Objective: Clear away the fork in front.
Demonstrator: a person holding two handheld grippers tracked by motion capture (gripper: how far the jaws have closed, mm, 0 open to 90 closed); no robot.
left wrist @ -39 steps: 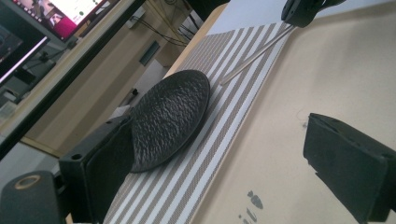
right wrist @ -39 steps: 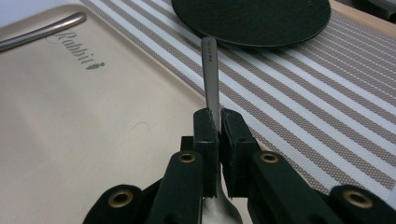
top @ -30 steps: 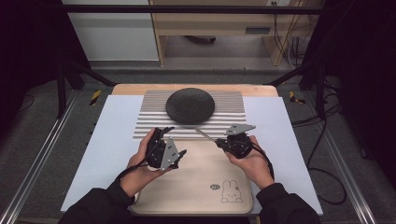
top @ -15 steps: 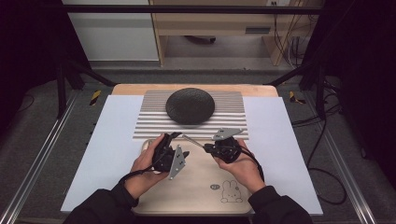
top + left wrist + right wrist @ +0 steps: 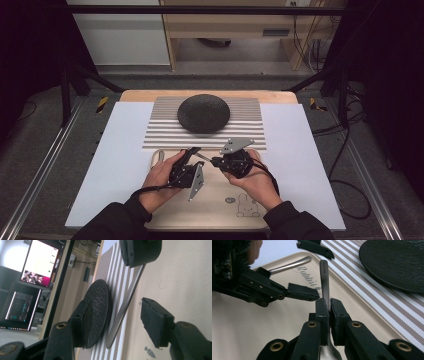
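While the right gripper (image 5: 329,305) clamps the spoon (image 5: 324,277), the left gripper (image 5: 117,322), jaws closing unclenched at nine o'clock, could knock it loose.

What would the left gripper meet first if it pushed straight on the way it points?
Probably the utensil handle held by the right gripper: it already lies between the left gripper's jaws, which have just been closing. Beyond it come the striped mat and black plate; depth is unclear.
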